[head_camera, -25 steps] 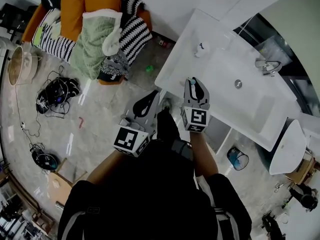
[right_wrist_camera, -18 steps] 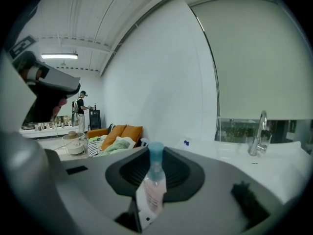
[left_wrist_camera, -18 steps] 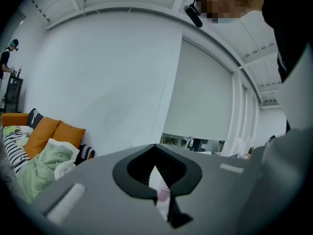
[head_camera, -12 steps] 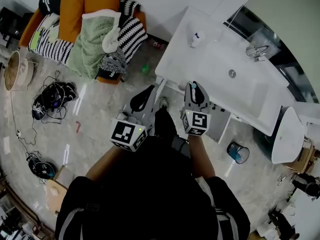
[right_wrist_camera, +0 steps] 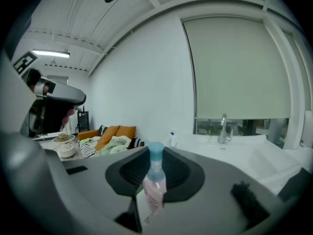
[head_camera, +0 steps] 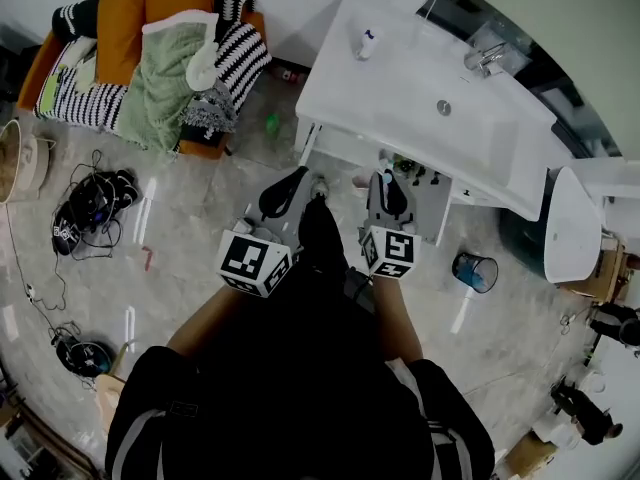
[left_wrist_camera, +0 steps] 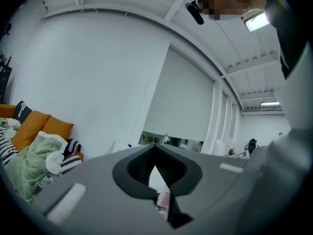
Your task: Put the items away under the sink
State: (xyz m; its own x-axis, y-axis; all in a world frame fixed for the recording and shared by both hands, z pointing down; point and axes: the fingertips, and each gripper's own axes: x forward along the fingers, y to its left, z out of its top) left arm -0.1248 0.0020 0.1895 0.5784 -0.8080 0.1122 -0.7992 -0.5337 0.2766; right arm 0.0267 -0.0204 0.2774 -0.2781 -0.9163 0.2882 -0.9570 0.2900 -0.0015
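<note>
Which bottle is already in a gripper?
The pink, blue-capped bottle, clamped in the right gripper; the other, white bottle stands on the sink counter.

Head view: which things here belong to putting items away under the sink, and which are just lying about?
Job:
- pink bottle, gripped in the right tool
- sink
- open shelf beneath it
- white bottle on the counter, probably next

Lying about:
- sofa with blankets
- floor cables
- blue bin
</note>
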